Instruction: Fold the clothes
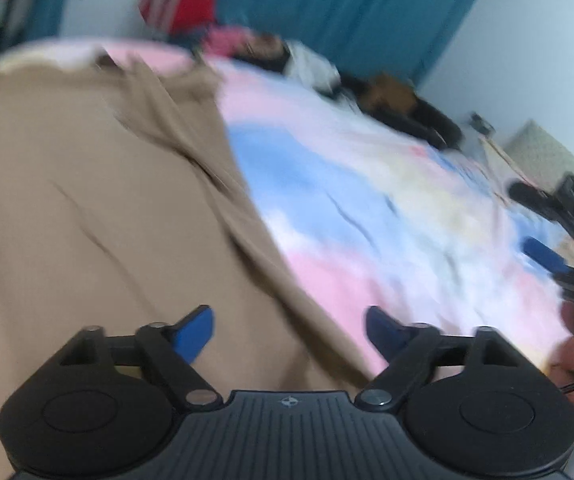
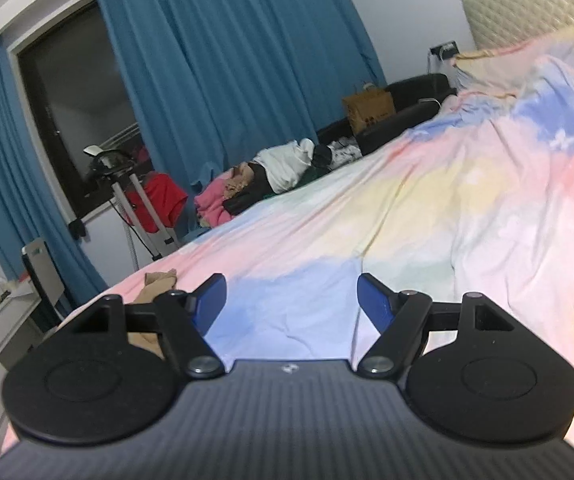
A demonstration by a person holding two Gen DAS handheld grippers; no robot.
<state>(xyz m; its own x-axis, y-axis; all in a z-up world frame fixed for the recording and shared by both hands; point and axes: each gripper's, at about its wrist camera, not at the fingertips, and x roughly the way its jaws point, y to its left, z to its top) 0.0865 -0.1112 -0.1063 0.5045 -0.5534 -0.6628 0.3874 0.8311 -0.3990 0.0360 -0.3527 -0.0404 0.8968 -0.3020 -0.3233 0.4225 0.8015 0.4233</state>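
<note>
left tool (image 1: 289, 330): fingers standing spread, holding nothing, hovering over tan garment (image 1: 87, 200) | tan garment: lying spread on bed (image 1: 367, 200) | right tool (image 2: 291, 300): fingers spread, gripping nothing, hovering above bed

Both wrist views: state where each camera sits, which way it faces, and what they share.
Left wrist: behind the open left gripper, facing down over the tan garment on the bedspread; a hand shows at right.
Right wrist: behind the open right gripper, low above the bed, facing the blue curtains.
Shared: bedspread, curtains, clothes pile.
</note>
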